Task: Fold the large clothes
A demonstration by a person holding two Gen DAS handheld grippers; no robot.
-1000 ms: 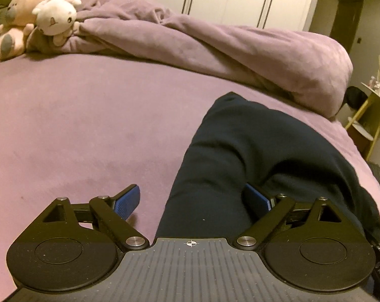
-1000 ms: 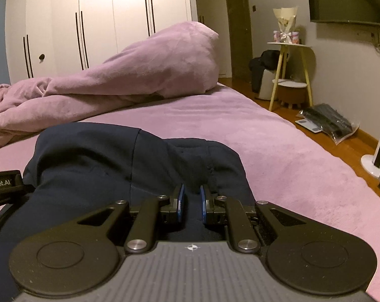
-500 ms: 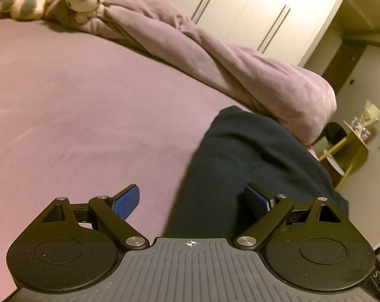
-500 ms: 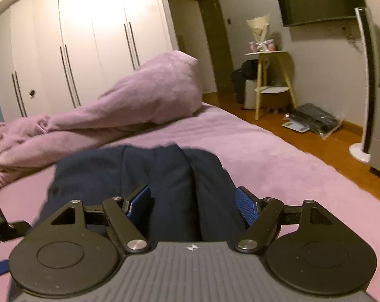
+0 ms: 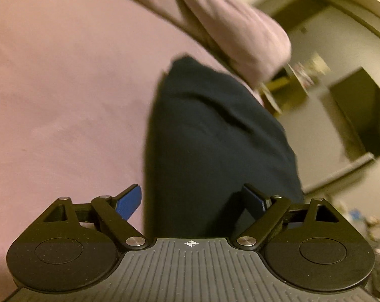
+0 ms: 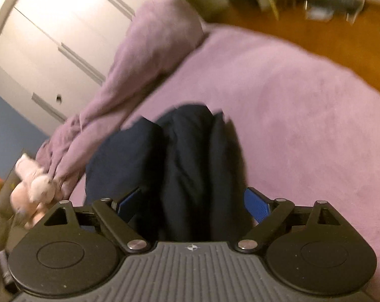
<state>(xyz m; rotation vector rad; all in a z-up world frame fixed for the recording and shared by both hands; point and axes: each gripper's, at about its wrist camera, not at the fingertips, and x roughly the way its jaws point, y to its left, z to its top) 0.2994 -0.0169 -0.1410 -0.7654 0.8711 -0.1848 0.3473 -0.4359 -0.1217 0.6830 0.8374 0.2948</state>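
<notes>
A dark navy garment (image 5: 215, 136) lies folded in a thick bundle on the pink-purple bed (image 5: 64, 100). My left gripper (image 5: 192, 201) hovers at its near end with the jaws wide and closing a little; its blue pads (image 5: 129, 201) press on nothing. In the right wrist view the same garment (image 6: 180, 156) shows several soft folds. My right gripper (image 6: 192, 203) is above its near end, jaws opening wide, the cloth lying below them and the blue pads (image 6: 256, 206) clear of it. Both views are tilted and blurred.
A rumpled purple duvet (image 6: 149, 58) lies heaped along the far side of the bed, with plush toys (image 6: 36, 188) at its end. White wardrobe doors (image 6: 51, 37) stand behind. A wooden floor (image 6: 315, 35) with a yellow-legged side table (image 5: 278, 88) lies beyond the bed's edge.
My right gripper was shut on a fold of the navy garment and has let go, its jaws now wide. Both grippers have drawn back and rolled, tilting the views.
</notes>
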